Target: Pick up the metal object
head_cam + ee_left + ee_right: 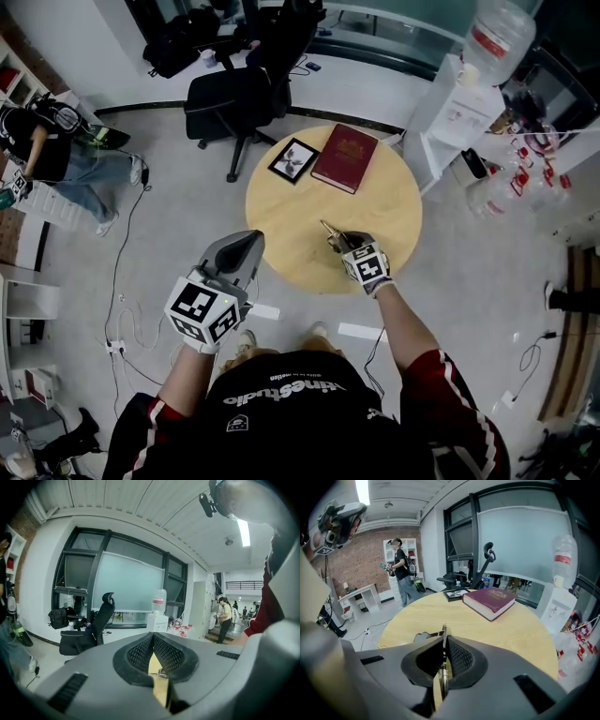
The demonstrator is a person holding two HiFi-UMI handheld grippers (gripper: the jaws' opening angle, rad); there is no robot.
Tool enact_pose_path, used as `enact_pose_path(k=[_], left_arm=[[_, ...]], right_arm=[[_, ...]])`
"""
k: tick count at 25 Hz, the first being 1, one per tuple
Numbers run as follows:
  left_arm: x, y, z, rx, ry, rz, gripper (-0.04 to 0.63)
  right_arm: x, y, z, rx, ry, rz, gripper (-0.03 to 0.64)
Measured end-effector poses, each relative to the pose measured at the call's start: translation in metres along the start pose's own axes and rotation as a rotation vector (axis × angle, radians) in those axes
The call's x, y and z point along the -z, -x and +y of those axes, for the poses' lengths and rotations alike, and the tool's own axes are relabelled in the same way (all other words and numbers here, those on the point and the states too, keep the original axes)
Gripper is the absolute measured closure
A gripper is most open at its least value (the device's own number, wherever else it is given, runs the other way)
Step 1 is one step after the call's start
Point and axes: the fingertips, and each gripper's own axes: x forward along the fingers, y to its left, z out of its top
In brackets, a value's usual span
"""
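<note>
My right gripper (339, 239) reaches over the near part of the round wooden table (380, 202), angled down. Its jaws are shut on the metal object (329, 229), a thin brass-toned piece that pokes out beyond the fingertips. In the right gripper view the metal object (444, 637) stands edge-on between the black pads of the right gripper (444, 657), and its lower part is hidden. My left gripper (246, 246) hangs off the table's left rim. In its own view the left gripper (153, 641) has its pads meeting at the tips, with nothing held.
A dark red book (344, 157) and a small picture frame (293, 160) lie at the table's far side. A black office chair (234, 98) stands beyond it, a water dispenser (464, 108) to the right. A person (56, 150) stands at the left. Cables (127, 328) trail on the floor.
</note>
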Motion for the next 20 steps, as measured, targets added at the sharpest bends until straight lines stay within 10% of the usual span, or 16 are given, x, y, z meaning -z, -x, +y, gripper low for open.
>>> enact_pose_path(k=[20], left_arm=[[-0.014,0.052,0.021,-0.003,0.009,-0.052,0.578]], right_arm=[[-0.058,0.05,0.034,0.091,-0.054,-0.107,0.588]])
